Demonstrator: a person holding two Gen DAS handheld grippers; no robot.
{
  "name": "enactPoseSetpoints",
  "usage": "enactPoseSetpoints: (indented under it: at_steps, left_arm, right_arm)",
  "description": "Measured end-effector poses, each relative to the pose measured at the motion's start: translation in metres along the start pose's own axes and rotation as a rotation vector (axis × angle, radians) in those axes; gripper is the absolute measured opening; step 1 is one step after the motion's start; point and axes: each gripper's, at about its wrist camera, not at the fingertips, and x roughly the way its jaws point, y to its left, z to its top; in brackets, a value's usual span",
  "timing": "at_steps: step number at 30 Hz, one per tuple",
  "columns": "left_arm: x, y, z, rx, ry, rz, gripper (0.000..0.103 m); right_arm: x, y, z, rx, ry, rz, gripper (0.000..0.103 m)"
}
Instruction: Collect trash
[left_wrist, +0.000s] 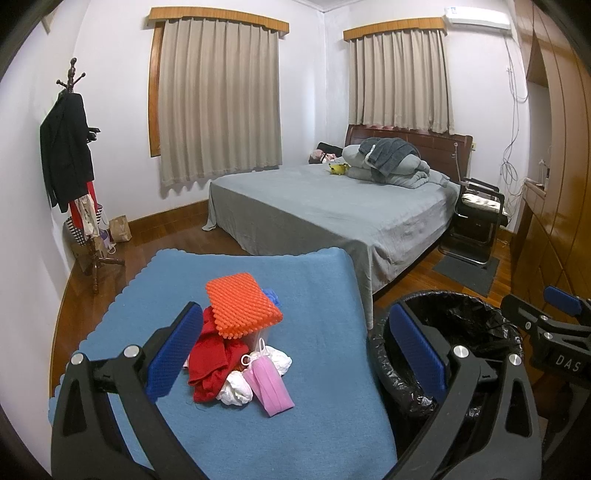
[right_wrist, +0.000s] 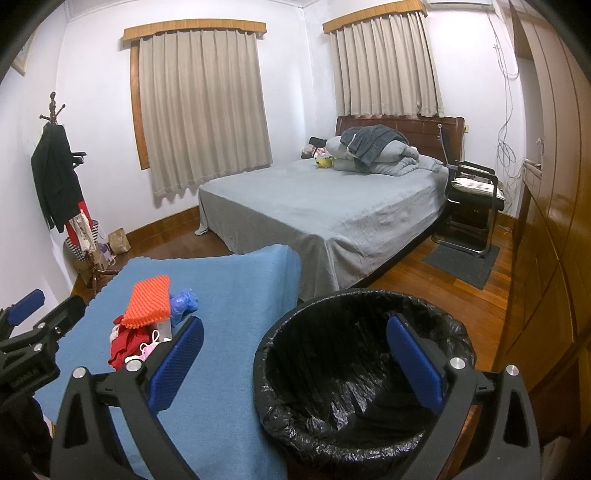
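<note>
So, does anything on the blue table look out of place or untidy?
Yes. A loose heap sits mid-table: an orange bumpy pad tilted on top, red cloth, a pink mask and white crumpled paper. The black-lined bin beside the table looks empty.

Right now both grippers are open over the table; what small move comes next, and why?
Probably ease the left gripper down onto the pink mask: it lies at the pile's near edge, nothing on top of it, and the lined bin waits open beside the table.
</note>
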Motion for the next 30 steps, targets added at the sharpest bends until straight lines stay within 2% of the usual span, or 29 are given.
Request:
enactPoseSetpoints:
  at_steps: [30]
  left_arm:
    - [0.0002,0.002,0.0005,0.0,-0.003,0.002,0.098]
  right_arm:
    - [0.0012,-0.0006,0.0001,0.0,0.004,-0.001,0.097]
